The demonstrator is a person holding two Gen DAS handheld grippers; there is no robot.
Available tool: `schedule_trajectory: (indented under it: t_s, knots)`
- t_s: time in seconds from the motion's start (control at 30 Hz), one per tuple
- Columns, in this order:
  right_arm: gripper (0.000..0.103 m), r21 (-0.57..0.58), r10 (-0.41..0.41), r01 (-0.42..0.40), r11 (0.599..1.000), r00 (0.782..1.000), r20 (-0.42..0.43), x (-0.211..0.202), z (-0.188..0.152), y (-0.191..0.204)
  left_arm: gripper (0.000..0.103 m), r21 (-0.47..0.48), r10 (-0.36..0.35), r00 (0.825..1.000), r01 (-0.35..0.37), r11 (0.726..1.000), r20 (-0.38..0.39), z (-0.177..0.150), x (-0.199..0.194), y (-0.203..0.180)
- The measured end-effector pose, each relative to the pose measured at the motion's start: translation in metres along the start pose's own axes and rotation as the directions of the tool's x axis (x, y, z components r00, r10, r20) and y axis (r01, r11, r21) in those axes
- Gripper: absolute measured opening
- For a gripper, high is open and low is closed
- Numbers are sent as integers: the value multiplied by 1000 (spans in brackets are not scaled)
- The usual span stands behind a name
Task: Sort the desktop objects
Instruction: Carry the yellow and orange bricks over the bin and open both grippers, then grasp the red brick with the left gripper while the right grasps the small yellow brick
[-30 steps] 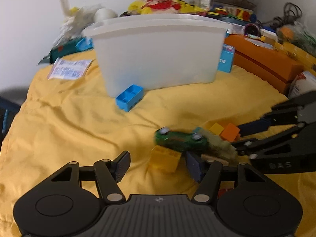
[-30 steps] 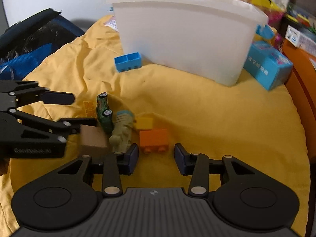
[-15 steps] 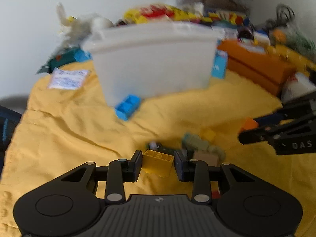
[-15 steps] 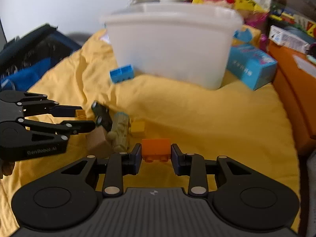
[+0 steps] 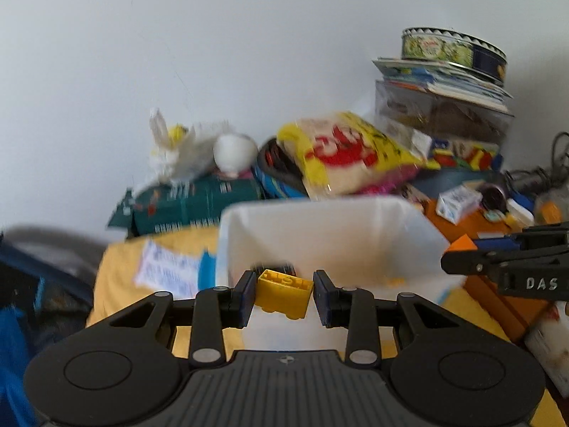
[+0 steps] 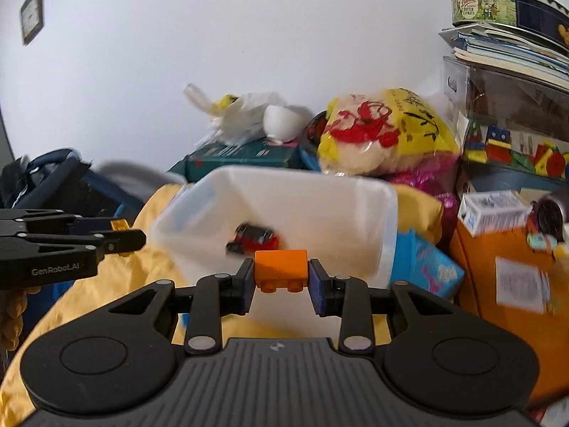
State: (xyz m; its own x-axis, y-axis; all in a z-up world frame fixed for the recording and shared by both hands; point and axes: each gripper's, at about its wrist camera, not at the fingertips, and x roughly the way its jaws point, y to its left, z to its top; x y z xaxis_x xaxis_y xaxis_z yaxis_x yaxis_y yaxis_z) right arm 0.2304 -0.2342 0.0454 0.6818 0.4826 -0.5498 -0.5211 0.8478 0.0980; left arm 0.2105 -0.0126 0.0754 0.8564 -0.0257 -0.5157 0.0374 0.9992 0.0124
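While the left gripper (image 5: 283, 295) is pinching a yellow brick (image 5: 283, 294) and the right gripper (image 6: 281, 275) an orange brick (image 6: 281, 270), both are hanging over the white bin (image 6: 387, 220), best released only once well inside its rim.

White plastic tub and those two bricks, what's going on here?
A person is sorting toys with a hand-held gripper in each hand. The left hand-held gripper is shut on a yellow plastic building brick, and the right hand-held gripper is shut on an orange plastic building brick. Both bricks are held up by the open white plastic tub, not yet released. A red and black toy car already lies inside it.
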Motion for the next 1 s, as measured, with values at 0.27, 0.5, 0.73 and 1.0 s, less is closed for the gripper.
schedule_trajectory:
  t_s: [0.27,0.5,0.73,1.0]
  knots:
    - [37,23,-63,64,998,996,-56,49,39,-24,58,-42,79,996,-80,996,-34,40,43,1]
    - [67,19,-84,84,996,996,-36,42,25,-27,76,-46,131,989,-135,990,-72,4,35,12]
    - [59,-80,3,-11,997,995,-96,2,-65,7,76,38,85,985,-80,996,-152,-98,-4,3]
    - [52,-135,28,-60,989,973,-228,-11,-168,47,76,-1,1,975,-1,1000,-221,-182,-58,-18]
